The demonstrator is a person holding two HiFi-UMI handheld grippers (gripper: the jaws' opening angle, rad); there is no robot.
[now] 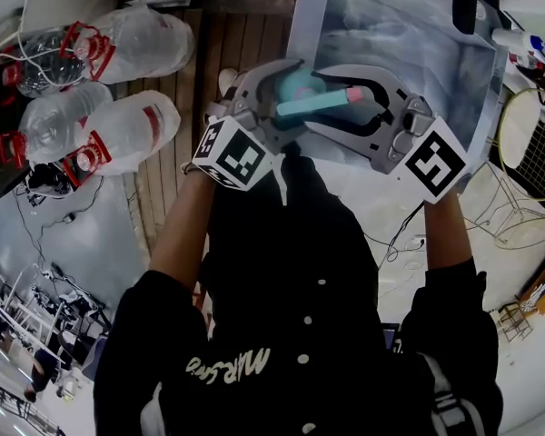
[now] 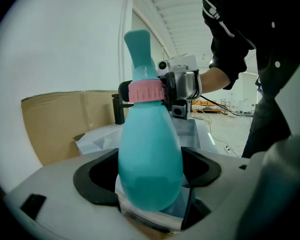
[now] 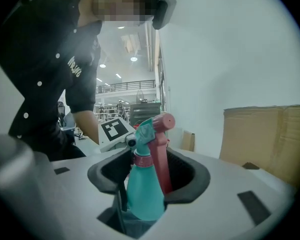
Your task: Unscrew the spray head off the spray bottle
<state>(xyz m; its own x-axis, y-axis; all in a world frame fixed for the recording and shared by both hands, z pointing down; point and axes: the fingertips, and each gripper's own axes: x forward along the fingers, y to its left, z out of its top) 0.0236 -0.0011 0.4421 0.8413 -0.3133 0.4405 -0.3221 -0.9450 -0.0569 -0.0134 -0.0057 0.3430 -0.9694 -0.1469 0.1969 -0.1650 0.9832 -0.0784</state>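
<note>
the teal spray bottle [image 2: 150, 154] stood upright in the air in front of the person [image 1: 291, 271], with a gripper coming at it from each of two opposite sides. the left hand-held gripper [image 2: 149, 180] was clenched on the bottle's rounded lower body, a dark pad pressed to each flank. the bottle's wall was opaque, so what it held could not be told. the spray head [image 3: 149, 129] was still on the spray bottle, joined to it by a ribbed pink collar [image 2: 146, 91]. its teal back faced the left hand-held gripper, while its pink nozzle [image 3: 166, 121] and long pink trigger [image 3: 162, 164] faced the right one. the right hand-held gripper [image 3: 149, 180] sat released around the bottle's upper part, its jaws apart with the neck and trigger between them. a dark gap showed on one side of the bottle, and the trigger lay against or just beside the pad on the other side. to the left of the spray bottle in the head view, well apart from it, four large clear water jugs [image 1: 132, 44] with red caps and handles lay on their sides on a plank floor [image 1: 204, 71]. they looked empty. a brown cardboard box [image 2: 55, 126] stood beyond the spray bottle, away from the person, and its inside was hidden.
</note>
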